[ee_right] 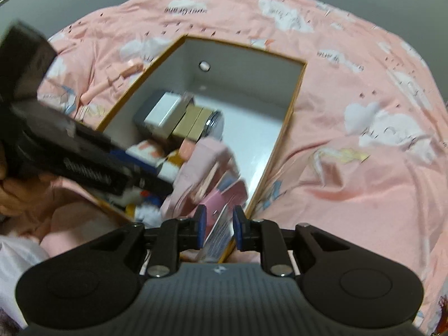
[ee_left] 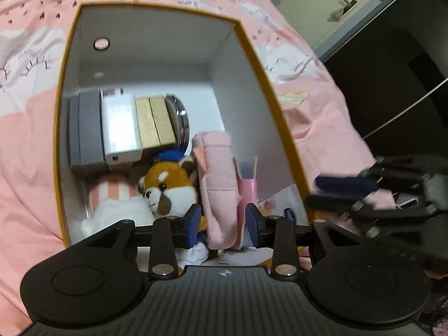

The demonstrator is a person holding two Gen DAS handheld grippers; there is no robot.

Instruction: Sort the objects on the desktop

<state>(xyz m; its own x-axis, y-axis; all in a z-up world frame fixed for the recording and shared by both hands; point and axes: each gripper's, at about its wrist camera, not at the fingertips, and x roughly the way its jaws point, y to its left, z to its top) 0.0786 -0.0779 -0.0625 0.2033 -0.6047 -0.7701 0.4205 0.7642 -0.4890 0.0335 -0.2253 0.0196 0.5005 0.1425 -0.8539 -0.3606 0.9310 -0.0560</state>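
An open yellow-rimmed box (ee_left: 253, 56) lies on a pink bedspread and also shows in the right wrist view (ee_right: 296, 89). Inside are a grey case (ee_left: 86, 128), a white box (ee_left: 120, 126), a gold box (ee_left: 155, 121), a round tin (ee_left: 182, 117), a red panda plush (ee_left: 170, 187) and a striped plush (ee_left: 112, 190). My left gripper (ee_left: 223, 221) is shut on a pink pouch (ee_left: 218, 184), held upright in the box. My right gripper (ee_right: 219, 224) stands at the box's near corner with a white-blue card (ee_right: 219, 235) between its pads; contact is unclear.
The pink cloud-print bedspread (ee_right: 364, 140) surrounds the box. A dark cabinet (ee_left: 392, 56) stands to the right in the left wrist view. A pink pen-like item (ee_right: 112, 82) lies on the bedspread left of the box. A hand (ee_right: 16, 196) holds the left tool.
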